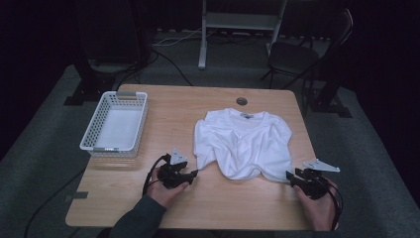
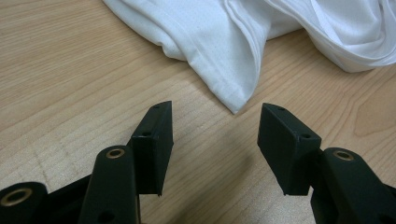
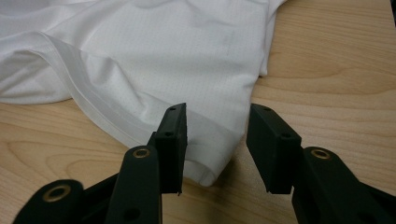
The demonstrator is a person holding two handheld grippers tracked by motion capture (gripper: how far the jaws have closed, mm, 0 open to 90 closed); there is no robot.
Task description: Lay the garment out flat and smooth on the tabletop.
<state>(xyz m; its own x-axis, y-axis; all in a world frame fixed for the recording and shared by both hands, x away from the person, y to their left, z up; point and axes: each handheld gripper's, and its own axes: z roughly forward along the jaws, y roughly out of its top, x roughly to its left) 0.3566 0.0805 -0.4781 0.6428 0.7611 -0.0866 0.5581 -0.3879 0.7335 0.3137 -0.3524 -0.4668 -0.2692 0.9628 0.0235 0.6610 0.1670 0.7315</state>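
We found the right gripper [image 3: 215,140] nearest, its fingers [image 3: 173,140] spread wide and straddling the hem corner of the white T-shirt [image 3: 187,70], not yet pinching it. The left gripper [image 2: 215,135] waited released, just short of the other hem corner. The T-shirt lay crumpled mid-table [image 1: 163,208], a white basket [image 1: 116,124] beyond at left. We judged the grasp in hand; next, both fingers must clamp the hem.
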